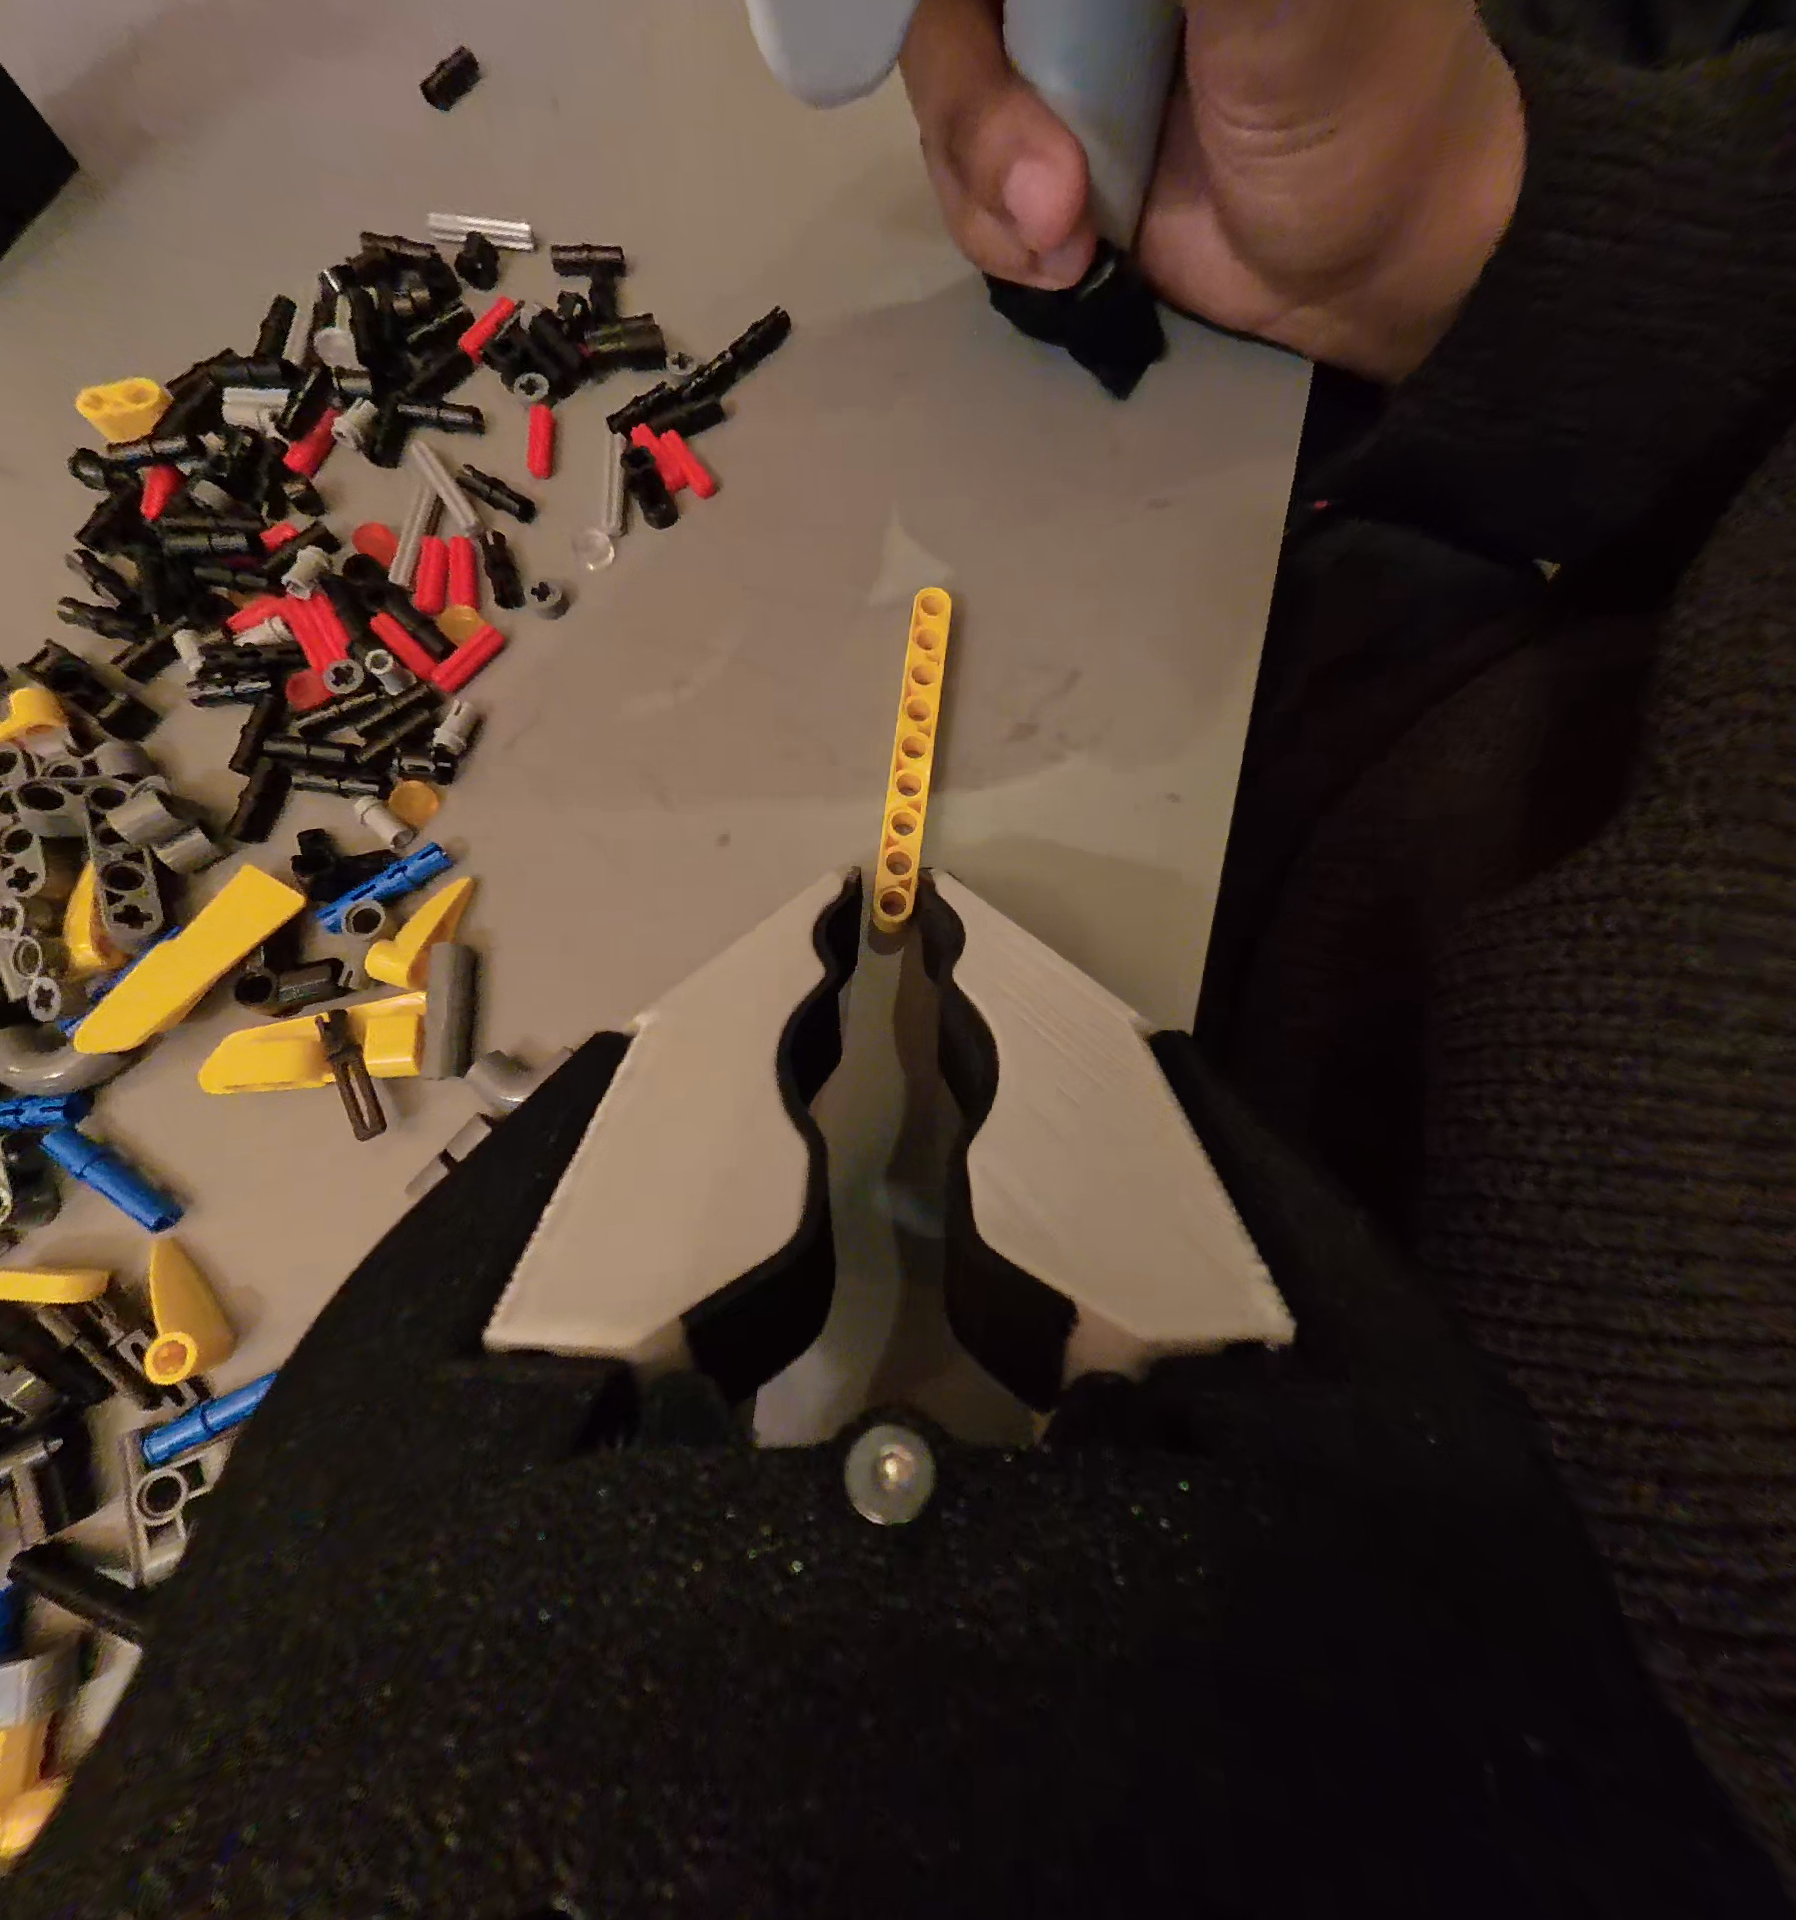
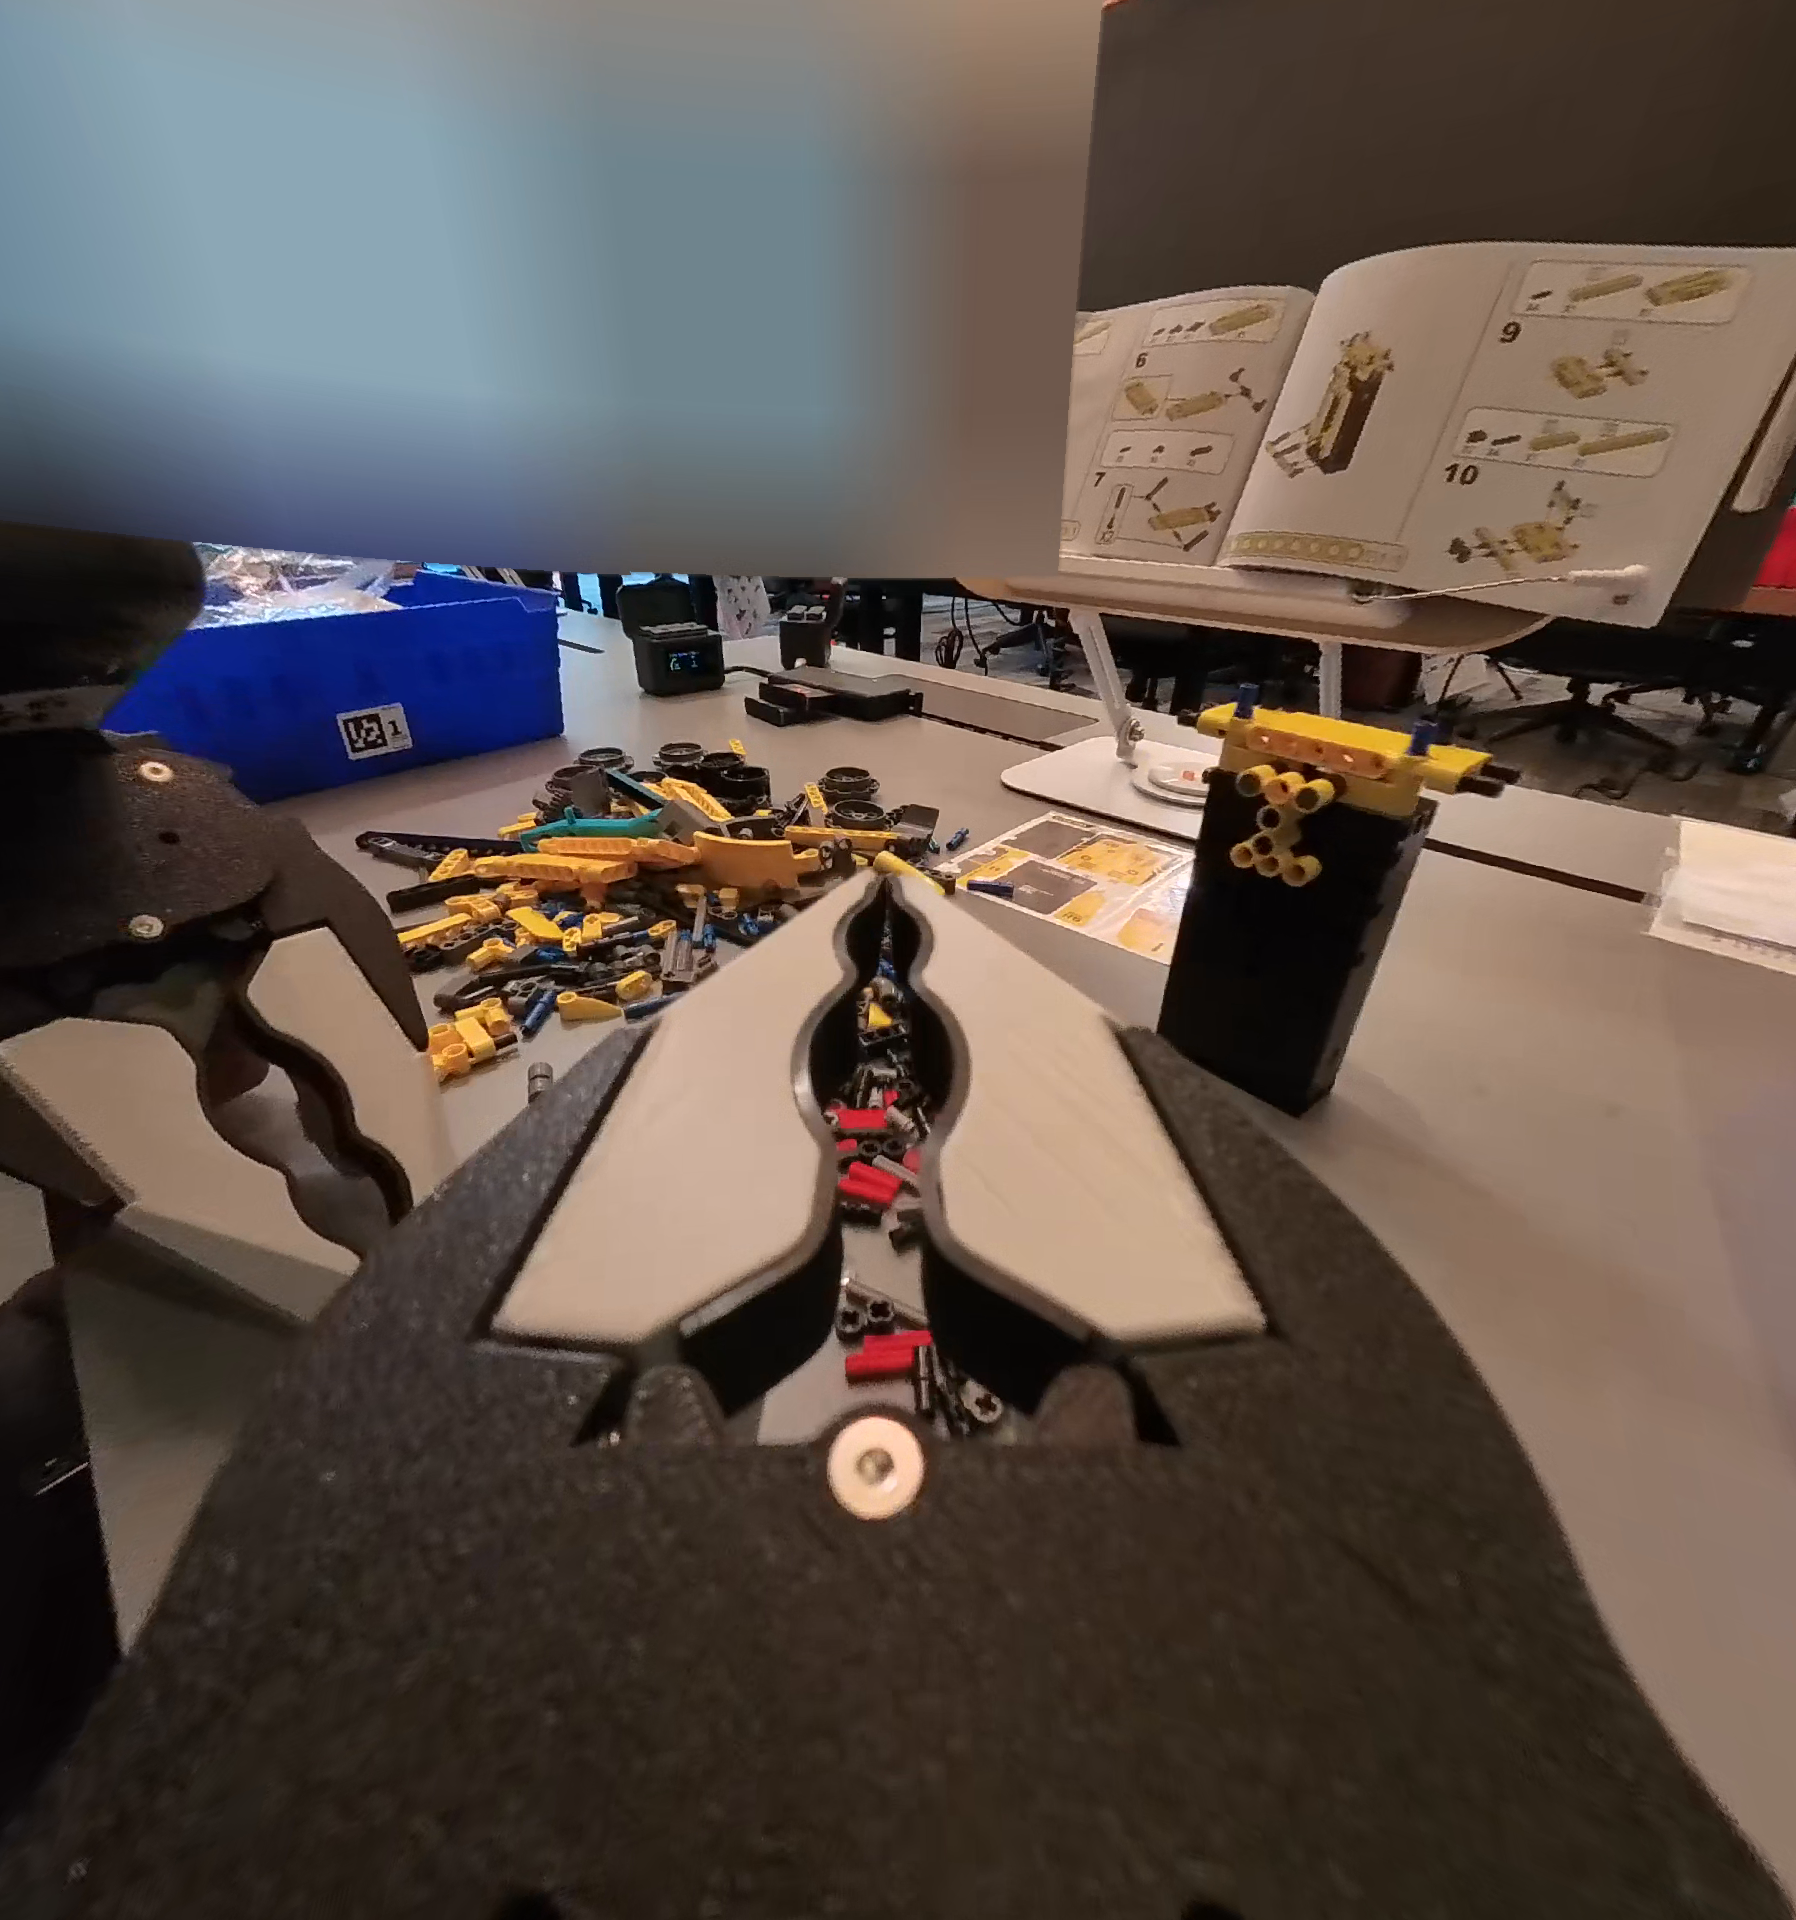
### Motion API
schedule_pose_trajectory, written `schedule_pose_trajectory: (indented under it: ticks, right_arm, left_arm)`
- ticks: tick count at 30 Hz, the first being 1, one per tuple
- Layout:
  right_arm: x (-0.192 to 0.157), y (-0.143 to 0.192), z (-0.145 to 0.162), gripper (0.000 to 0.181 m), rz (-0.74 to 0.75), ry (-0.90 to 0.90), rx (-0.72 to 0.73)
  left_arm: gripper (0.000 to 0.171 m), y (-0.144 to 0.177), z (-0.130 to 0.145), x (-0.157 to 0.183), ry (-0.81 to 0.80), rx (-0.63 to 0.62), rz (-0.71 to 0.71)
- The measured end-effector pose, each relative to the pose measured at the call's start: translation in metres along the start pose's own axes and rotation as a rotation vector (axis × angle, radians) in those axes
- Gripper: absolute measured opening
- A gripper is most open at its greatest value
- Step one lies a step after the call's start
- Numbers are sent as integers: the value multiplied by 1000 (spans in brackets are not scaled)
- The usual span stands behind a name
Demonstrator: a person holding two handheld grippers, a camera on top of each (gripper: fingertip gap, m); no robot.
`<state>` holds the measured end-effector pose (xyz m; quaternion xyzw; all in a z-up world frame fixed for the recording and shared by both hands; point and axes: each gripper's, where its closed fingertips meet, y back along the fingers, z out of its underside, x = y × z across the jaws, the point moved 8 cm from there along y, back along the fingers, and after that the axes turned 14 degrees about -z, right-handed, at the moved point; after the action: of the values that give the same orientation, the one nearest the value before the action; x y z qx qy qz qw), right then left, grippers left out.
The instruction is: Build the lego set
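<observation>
The left claw (image 1: 892, 902) is clenched on the near end of a long yellow beam with a row of holes (image 1: 913, 753), which is held flat and points away over a bare part of the grey worktop (image 1: 1029, 499). Only the last hole or two lie between the tips, so the hold is judged slight: the beam could pivot or slip out if it is pressed sideways or knocked. To the left of it a scatter of small black, red and grey pins and connectors (image 1: 354, 520) is spread, with larger yellow, blue and grey pieces (image 1: 198, 987) nearer the camera. At the top of the left wrist view a hand (image 1: 1237, 177) is seen wrapped round a grey handle.

The right claw (image 2: 889, 883) is shut with its tips meeting; whether anything small is pinched there cannot be told. Beyond its tips a heap of yellow and black parts (image 2: 665, 862) is seen, and to its right a black upright block (image 2: 1289, 935) topped by a yellow assembly (image 2: 1330, 764). The block is tall and narrow, so a sideways push at the top could tip it. Behind, an open instruction booklet (image 2: 1445, 416) is propped on a stand, and a blue bin (image 2: 374, 665) stands far left.
</observation>
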<state>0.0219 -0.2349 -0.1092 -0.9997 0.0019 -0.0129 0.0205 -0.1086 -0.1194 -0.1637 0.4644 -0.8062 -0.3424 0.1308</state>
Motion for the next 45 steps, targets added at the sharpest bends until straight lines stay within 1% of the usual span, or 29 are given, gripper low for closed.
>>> schedule_pose_trajectory:
  ticks: [9,20,34,38,39,40,41,42,43,44,45]
  right_arm:
    - [3,-1,0,0,-14,-36,3]
    - [-3,-4,1,0,-18,13,-34]
    - [-1,-3,2,0,-26,-10,-24]
    - [-1,-2,1,1,-68,-30,-17]
    - [-5,-2,2,2,-126,-45,-39]
    - [-11,-1,5,5,-234,-71,-109]
    - [-19,1,9,16,-366,-106,-227]
    - [-26,4,15,30,-476,-147,-363]
    - [-32,7,22,43,-545,-177,-493]
    - [-36,7,31,54,-568,-177,-600]
    - [-38,5,40,57,-558,-143,-667]
  left_arm:
    - [11,0,0,-2,29,-4,21]
    - [11,-1,0,-3,38,-6,29]
    - [11,-1,0,-4,57,-8,42]
    - [11,-1,0,-5,63,-9,48]
    - [11,-1,0,-5,66,-9,50]
    - [11,-1,0,-6,71,-10,53]
    - [11,-1,0,-6,77,-10,49]
    - [11,-1,0,-7,81,-10,41]
    - [11,-1,0,-7,80,-10,38]
    - [11,-1,0,-7,80,-10,39]
    - [11,-2,0,-7,83,-11,42]
